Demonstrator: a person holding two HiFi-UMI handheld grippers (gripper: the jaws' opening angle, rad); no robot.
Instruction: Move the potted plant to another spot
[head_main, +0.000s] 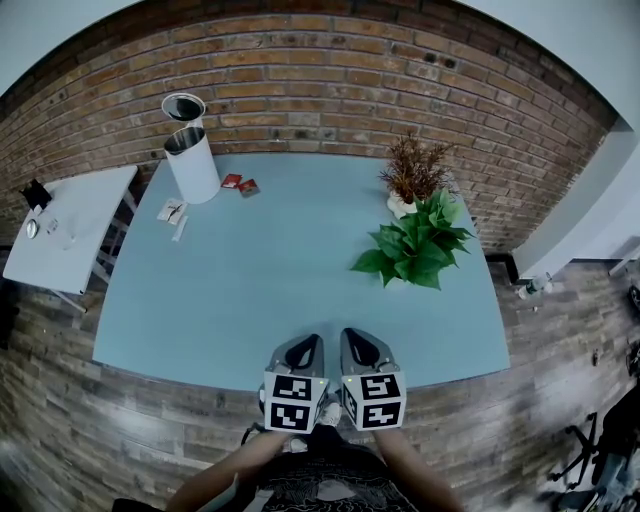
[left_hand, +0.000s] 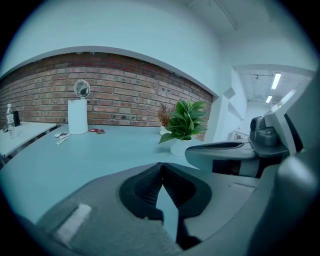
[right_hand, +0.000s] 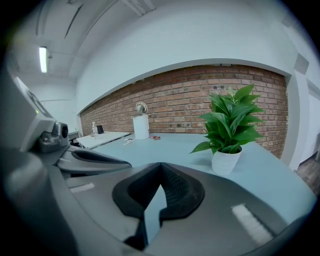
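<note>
The potted plant (head_main: 415, 245), green leaves in a white pot, stands on the right part of the light blue table (head_main: 260, 290). It shows ahead and to the right in the left gripper view (left_hand: 185, 122) and close on the right in the right gripper view (right_hand: 230, 125). My left gripper (head_main: 305, 352) and right gripper (head_main: 360, 350) sit side by side at the table's near edge, well short of the plant. Both are shut with nothing between the jaws, as the left gripper (left_hand: 161, 165) and right gripper (right_hand: 160, 165) show in their own views.
A dried brown plant (head_main: 415, 170) in a white pot stands just behind the green one. At the back left are a white cylinder bin (head_main: 192, 160) with a round mirror, red packets (head_main: 240, 184) and paper slips. A white side table (head_main: 70, 225) is left; a brick wall is behind.
</note>
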